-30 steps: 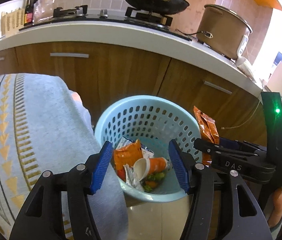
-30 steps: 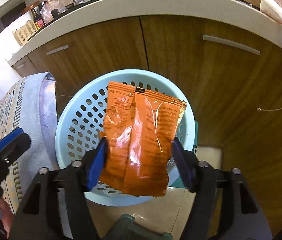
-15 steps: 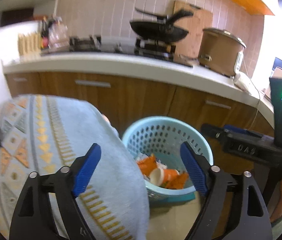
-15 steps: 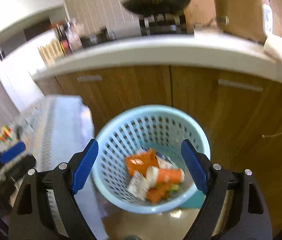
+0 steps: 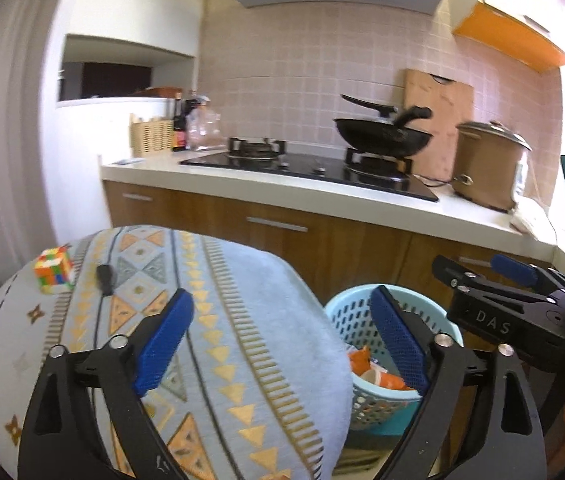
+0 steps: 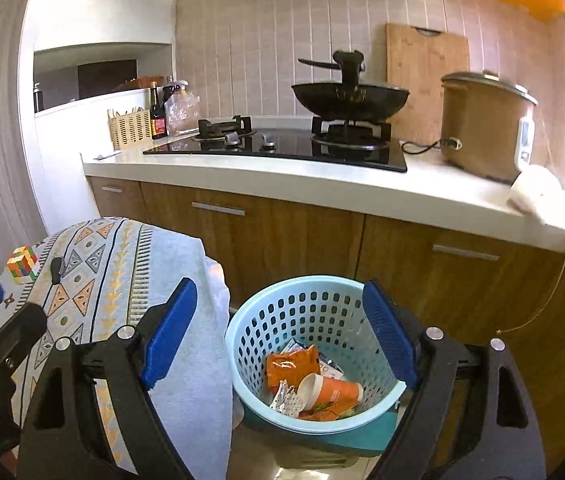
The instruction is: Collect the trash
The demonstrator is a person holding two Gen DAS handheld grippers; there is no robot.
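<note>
A light-blue perforated basket point(image 6: 250, 320) point(image 5: 346, 312) stands on the floor before the wooden cabinets. In it lie an orange snack bag point(image 6: 292, 364), an orange paper cup point(image 6: 330, 390) and some small wrappers. My right gripper point(image 6: 279, 285) hovers above and behind the basket, open with nothing between its blue pads. My left gripper point(image 5: 280, 296) is raised over the edge of the cloth-covered table point(image 5: 222, 320), left of the basket. Its jaws are opening and hold nothing. One blue pad point(image 5: 516, 271) of the right gripper shows at the right of the left wrist view.
On the patterned cloth sit a colourful puzzle cube point(image 5: 53, 270) point(image 6: 22, 267) and a small black object point(image 5: 106, 278). The white counter point(image 6: 322, 184) carries a gas hob, a black wok point(image 6: 348, 98), a brown rice cooker point(image 6: 482, 124) and a cutting board. A person's hand shows at the lower right.
The right gripper let go of the orange bag, which now lies in the basket. Both grippers rose and drew back from the basket, tilting up toward the counter, with jaws wider.
</note>
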